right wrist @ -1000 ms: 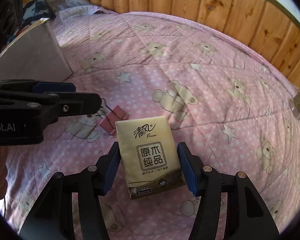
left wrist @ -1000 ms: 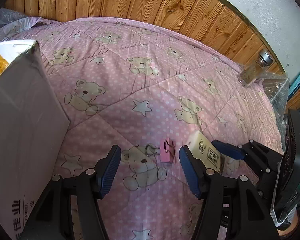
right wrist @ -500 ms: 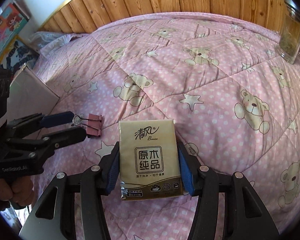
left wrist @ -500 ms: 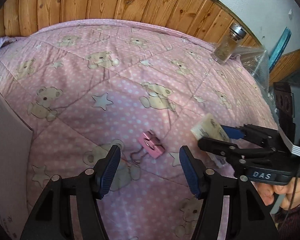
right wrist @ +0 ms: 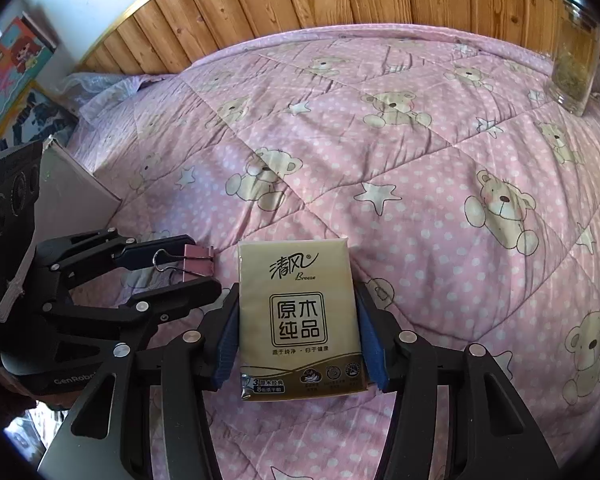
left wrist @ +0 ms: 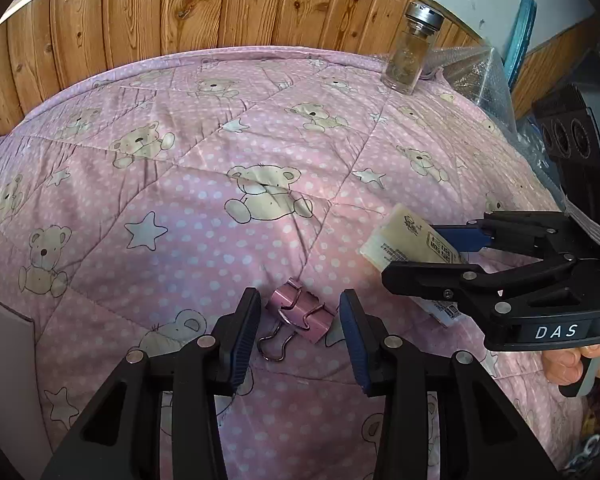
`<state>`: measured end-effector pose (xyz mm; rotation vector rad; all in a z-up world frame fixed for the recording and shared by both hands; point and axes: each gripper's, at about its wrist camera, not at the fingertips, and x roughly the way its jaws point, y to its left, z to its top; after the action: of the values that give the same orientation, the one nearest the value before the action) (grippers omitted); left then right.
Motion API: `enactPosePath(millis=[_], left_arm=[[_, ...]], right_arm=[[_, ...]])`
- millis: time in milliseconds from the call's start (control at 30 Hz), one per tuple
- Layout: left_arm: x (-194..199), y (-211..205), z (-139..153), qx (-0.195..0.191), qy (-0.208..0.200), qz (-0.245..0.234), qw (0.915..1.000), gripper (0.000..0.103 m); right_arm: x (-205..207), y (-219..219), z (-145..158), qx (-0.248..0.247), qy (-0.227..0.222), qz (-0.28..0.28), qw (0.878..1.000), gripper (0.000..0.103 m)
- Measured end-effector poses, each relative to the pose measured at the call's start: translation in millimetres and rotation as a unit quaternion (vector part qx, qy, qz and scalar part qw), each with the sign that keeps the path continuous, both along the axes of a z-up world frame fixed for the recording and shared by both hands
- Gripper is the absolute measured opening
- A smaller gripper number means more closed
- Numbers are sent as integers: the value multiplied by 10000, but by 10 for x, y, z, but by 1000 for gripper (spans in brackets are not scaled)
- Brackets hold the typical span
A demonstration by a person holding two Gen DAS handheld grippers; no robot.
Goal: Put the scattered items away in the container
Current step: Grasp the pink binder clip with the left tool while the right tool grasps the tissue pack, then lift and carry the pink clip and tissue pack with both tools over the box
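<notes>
Right gripper (right wrist: 296,332) has its blue pads clamped on both long sides of the gold plastic-wrapped tissue packet with black Chinese lettering (right wrist: 300,320), and the packet is up off the bedding, front face toward the right wrist camera. From the left wrist view that same packet (left wrist: 410,240) pokes out between the black fingers on the right of frame, tilted, with a person's fingertips wrapped on the handle at the edge. Over to the left gripper (left wrist: 300,332): its jaws are spread wide, and the small pink metal binder clip with wire handles (left wrist: 300,314) lies flat on the pink quilted bedspread printed with teddy bears and stars (left wrist: 204,208), right in the gap between the two blue pads, neither pad clearly touching it. In the right wrist view the clip (right wrist: 194,260) sits just beside the packet's upper left corner, with one left finger passing over its wire loop. The grey cardboard box (right wrist: 76,196) stands on the quilt at the left, near the left gripper's body; only its side wall shows, so its inside cannot be seen. At the far end of the bed, against the wooden plank wall, a clear glass jar with a silver metal lid (left wrist: 412,52) stands upright, well apart from both grippers.
</notes>
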<state>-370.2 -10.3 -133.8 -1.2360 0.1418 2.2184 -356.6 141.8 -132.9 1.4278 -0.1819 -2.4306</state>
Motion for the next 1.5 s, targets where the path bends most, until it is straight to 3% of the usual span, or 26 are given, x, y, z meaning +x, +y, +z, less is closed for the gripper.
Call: enactPosePath(millis=[67,133,800,1500], left_arm=[[18,28,-1,-48,63,-84,9999,45],[37,25,14,44,35,-175,9998,33],[447,-74,287,165,12,156,9997,32],[1441,-665,960,592,129,620,9962,32]], right_arm=[[11,4,4,-12,-13,-29,10000,54],[38,12,17,-34,-32,-65,10000,54],[512,85,189,-405,-46,-478,9980,54],[1428,-533,683,-483,46,-346,9982,54]])
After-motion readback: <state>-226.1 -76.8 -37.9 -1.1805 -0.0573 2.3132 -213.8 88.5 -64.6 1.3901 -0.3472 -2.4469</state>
